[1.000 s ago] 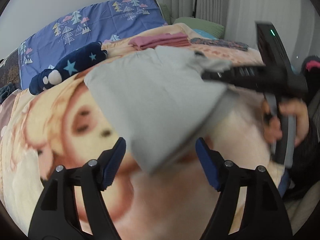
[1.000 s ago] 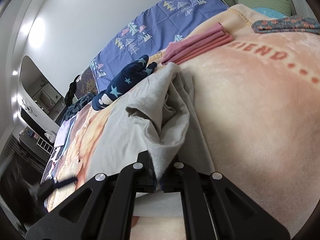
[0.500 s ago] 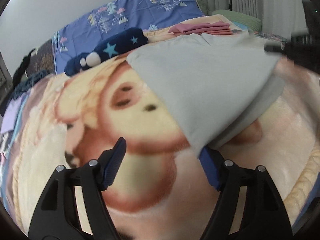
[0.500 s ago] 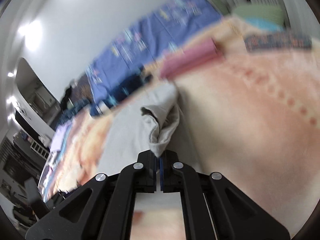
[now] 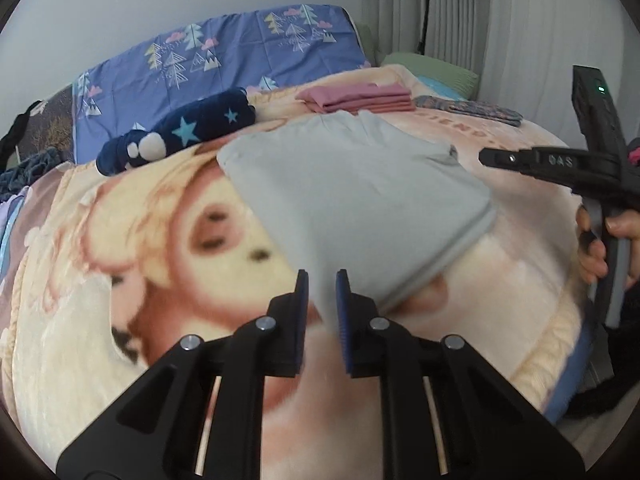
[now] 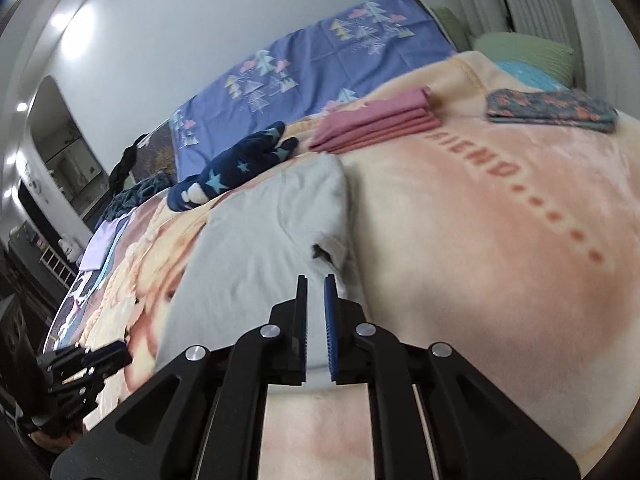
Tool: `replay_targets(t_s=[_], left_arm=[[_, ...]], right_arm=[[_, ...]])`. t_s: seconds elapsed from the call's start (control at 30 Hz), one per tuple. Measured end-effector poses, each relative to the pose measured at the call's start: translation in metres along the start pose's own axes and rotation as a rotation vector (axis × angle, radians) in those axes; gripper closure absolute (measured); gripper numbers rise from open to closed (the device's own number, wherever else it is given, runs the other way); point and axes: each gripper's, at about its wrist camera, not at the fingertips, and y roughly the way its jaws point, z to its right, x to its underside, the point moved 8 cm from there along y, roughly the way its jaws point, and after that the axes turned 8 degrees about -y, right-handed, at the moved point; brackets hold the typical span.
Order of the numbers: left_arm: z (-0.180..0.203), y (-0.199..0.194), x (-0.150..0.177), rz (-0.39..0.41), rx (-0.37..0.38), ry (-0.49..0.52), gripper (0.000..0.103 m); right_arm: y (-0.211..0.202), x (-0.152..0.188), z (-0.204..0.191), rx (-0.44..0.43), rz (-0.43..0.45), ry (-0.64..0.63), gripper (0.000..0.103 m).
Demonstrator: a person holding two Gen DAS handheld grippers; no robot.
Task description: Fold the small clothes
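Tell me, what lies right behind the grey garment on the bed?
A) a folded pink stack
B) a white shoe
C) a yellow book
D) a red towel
A: a folded pink stack sits on the blanket just past the far edge of the grey garment.

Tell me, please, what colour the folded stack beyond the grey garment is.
Pink folded stack; clearest in the right wrist view.

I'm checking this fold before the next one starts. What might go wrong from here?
The grey shirt lies folded on the soft blanket, and a flap gapes at its near corner, so the fold may spring open. The left gripper has narrowly parted jaws around the shirt's near edge; closing there may catch one layer and drag the stack. The right gripper hangs close and may snag it.
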Motion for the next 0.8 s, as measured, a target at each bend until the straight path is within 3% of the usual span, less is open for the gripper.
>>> replay_targets(t_s=[0.07,0.13,0.17,0.3,0.6,0.7,0.8], left_arm=[[0.002,0.022,0.004,-0.042,-0.007,-0.003,0.085],[0.001,0.048,0.018,-0.118,-0.055,0.010,0.077],[0.000,0.054,0.021,-0.135,-0.077,0.017,0.069],[-0.005,0.052,0.020,-0.124,-0.093,0.002,0.049],[-0.012,0.051,0.023,-0.124,-0.106,-0.029,0.038],[-0.015,0.053,0.022,-0.129,-0.104,-0.040,0.035],[-0.015,0.053,0.022,-0.127,-0.104,-0.045,0.034]], right_arm=[[0.013,0.007,-0.002,0.007,-0.042,-0.020,0.094],[0.034,0.026,0.014,0.085,-0.145,0.005,0.099],[0.040,0.034,0.022,0.085,-0.174,0.041,0.099],[0.031,0.036,0.031,0.031,-0.150,0.070,0.100],[0.028,0.038,0.023,0.044,-0.149,0.029,0.098],[0.020,0.028,0.018,0.048,-0.110,0.000,0.097],[0.013,0.018,0.019,0.087,-0.076,-0.038,0.079]])
